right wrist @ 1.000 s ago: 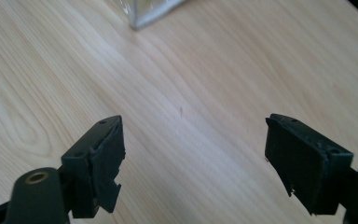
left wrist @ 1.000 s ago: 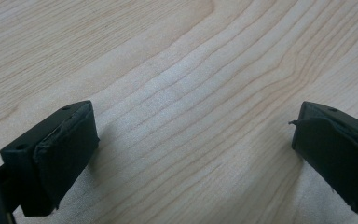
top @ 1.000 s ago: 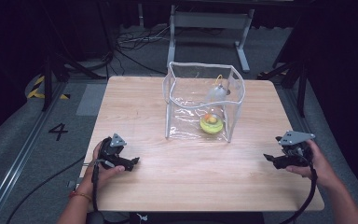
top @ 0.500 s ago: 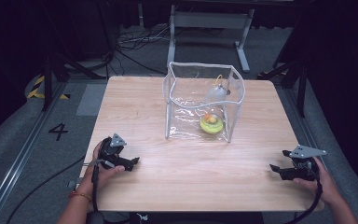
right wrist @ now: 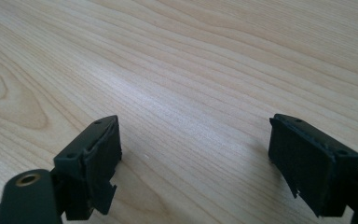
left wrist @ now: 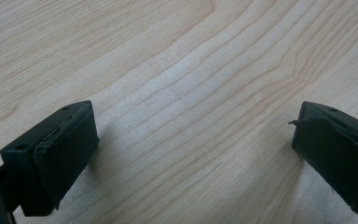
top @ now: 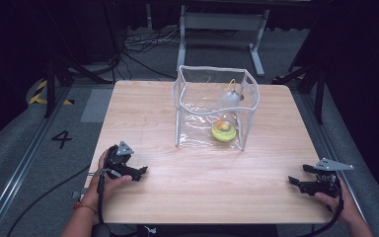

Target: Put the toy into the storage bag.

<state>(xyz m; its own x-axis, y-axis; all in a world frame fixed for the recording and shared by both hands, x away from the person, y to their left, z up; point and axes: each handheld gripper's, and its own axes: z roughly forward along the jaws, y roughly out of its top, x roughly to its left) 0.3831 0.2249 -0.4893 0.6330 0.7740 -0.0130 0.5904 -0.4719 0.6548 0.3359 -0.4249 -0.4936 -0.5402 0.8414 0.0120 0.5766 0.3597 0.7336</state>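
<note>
Left gripper (top: 139, 171) and right gripper (top: 296, 181) rest jaws apart on the tabletop (top: 202, 173); I should approach the clear bag (top: 214, 106) slowly.

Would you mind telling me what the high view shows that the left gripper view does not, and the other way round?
The high view takes in the clear plastic bag standing upright on the table, a yellow-green object inside it, both hands, the right gripper near the right edge and the grey floor. The left gripper view gives a close look at the worn pads of the left gripper, jaws wide apart with bare wood between them. Both show the pale wooden tabletop and the left gripper.
</note>
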